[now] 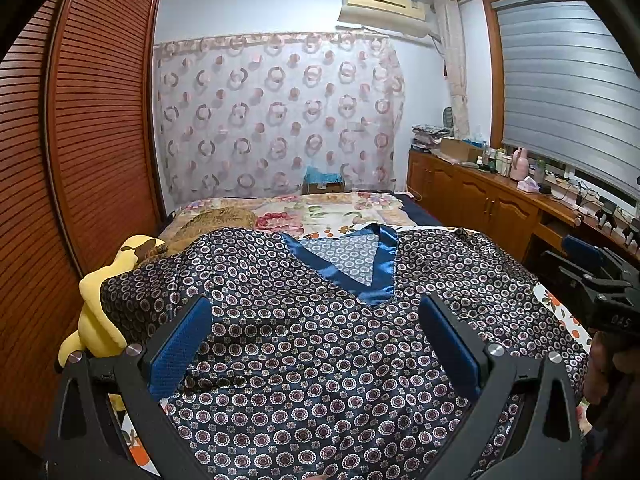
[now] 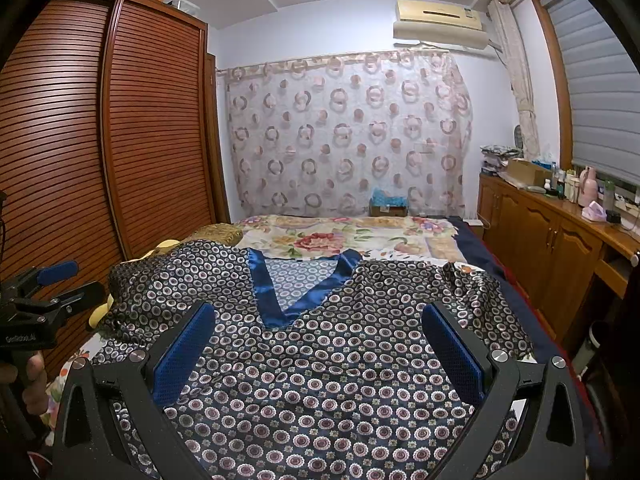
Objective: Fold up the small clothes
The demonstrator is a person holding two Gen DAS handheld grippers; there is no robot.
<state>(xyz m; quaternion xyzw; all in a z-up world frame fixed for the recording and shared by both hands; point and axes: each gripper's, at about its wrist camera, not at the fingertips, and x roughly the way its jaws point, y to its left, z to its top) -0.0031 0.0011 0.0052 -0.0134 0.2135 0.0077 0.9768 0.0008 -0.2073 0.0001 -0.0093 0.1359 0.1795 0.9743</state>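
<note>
A dark navy satin top [image 1: 320,360] with a small ring print and a shiny blue V-neck band [image 1: 376,272] lies spread flat on the bed, neck away from me. My left gripper [image 1: 316,308] hovers open above its chest, nothing between the blue pads. My right gripper [image 2: 320,316] is also open over the same top [image 2: 340,380], just below the V-neck [image 2: 288,304]. Each gripper shows in the other's view: the right one [image 1: 580,260] at the right edge, the left one [image 2: 60,280] at the left edge, held by a hand.
The bed carries a floral sheet [image 2: 340,236]. A yellow plush toy [image 1: 100,312] lies by the top's left sleeve. A slatted wooden wardrobe [image 2: 80,140] stands close on the left. A wooden cabinet [image 2: 560,240] with bottles runs along the right.
</note>
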